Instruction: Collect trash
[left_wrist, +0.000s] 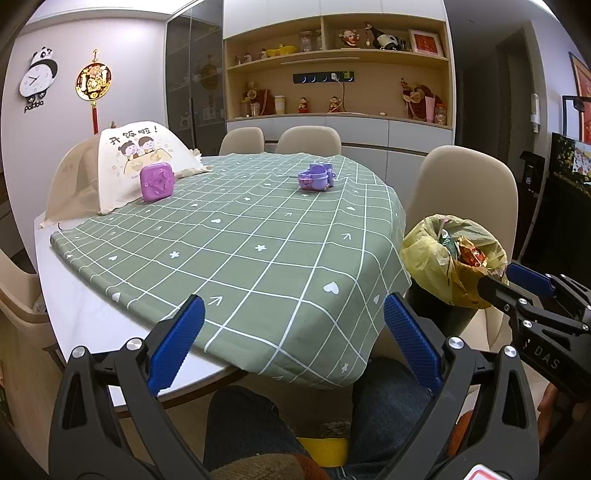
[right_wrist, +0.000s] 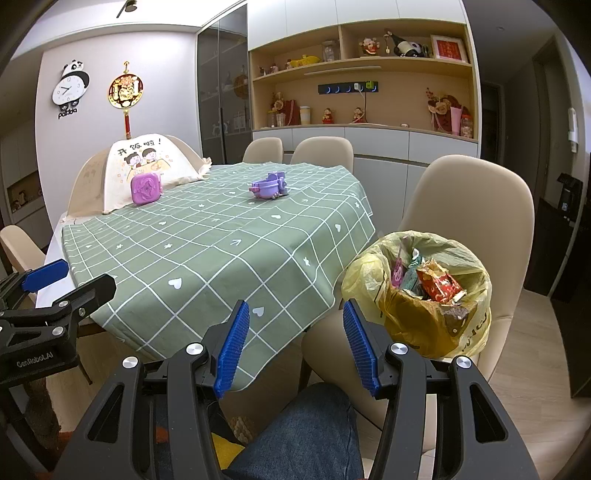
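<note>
Bin body under the yellow trash bag (right_wrist: 417, 295) is mostly hidden by the plastic liner and by the beige chair (right_wrist: 476, 206) it sits on; in the left wrist view only a dark strip of its wall shows below the bag (left_wrist: 448, 258). Bag contents partly legible: a red and gold crinkled wrapper (right_wrist: 439, 284), a green packet and a pink scrap, the rest buried and hard to make out. Left claw (left_wrist: 291, 339) is held low off the near edge of the bench (left_wrist: 74, 314), its jaws wide apart with nothing between them, blue ribbed pads facing inward; its black frame is cut off at the bottom of the view. Right claw (right_wrist: 295, 343) is level, just left of the trash bag, jaws likewise apart and bare. Each claw shows sidelong in the other's view, seen only in part. The person's denim-clad legs fill the space below both claws. Green checked tablecloth (right_wrist: 221, 251), soft cotton with white hearts, stars and arrows, hangs off the bench corner beside the trash bag. Far across the cloth from the bag stand a purple square plastic case (right_wrist: 146, 188), a purple plastic toy (right_wrist: 269, 186) of unclear form, and a cream fabric food cover (right_wrist: 147, 162) printed with cartoon children.
</note>
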